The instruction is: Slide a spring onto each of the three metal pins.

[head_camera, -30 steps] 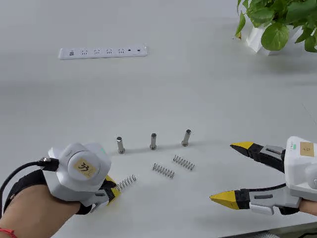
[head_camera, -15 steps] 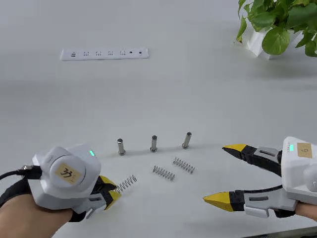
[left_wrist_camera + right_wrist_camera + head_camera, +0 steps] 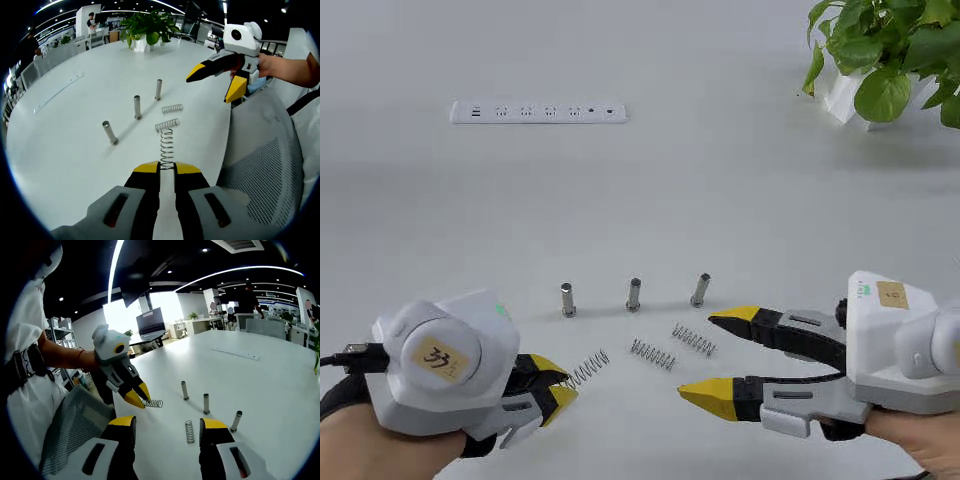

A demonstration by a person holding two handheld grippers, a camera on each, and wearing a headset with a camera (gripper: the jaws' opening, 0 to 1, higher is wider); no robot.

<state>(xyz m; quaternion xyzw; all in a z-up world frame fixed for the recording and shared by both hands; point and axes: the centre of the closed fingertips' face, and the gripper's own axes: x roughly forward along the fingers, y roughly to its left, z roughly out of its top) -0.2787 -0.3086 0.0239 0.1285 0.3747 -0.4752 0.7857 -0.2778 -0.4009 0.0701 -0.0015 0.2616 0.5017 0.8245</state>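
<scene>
Spring (image 3: 588, 368) lies flat, long axis toward two o'clock, left gripper (image 3: 570, 384) clamped on its near end; right gripper (image 3: 695, 354) spread apart.

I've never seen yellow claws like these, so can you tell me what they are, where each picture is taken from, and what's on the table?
They aren't a robot's claws. A person holds a gripper in each hand, a bit like big tongs. One picture comes from a camera on the person's head, looking down. The two round pictures come from little cameras riding on the grippers, looking out along the yellow tips.

On the white table three metal pins stand in a row, with two loose springs lying in front of them. Farther back are a power strip and a plant.

The left gripper is shut on the end of a third spring. The right gripper is open and holds nothing. The job is to slide a spring onto each pin, and no pin has one yet.
</scene>
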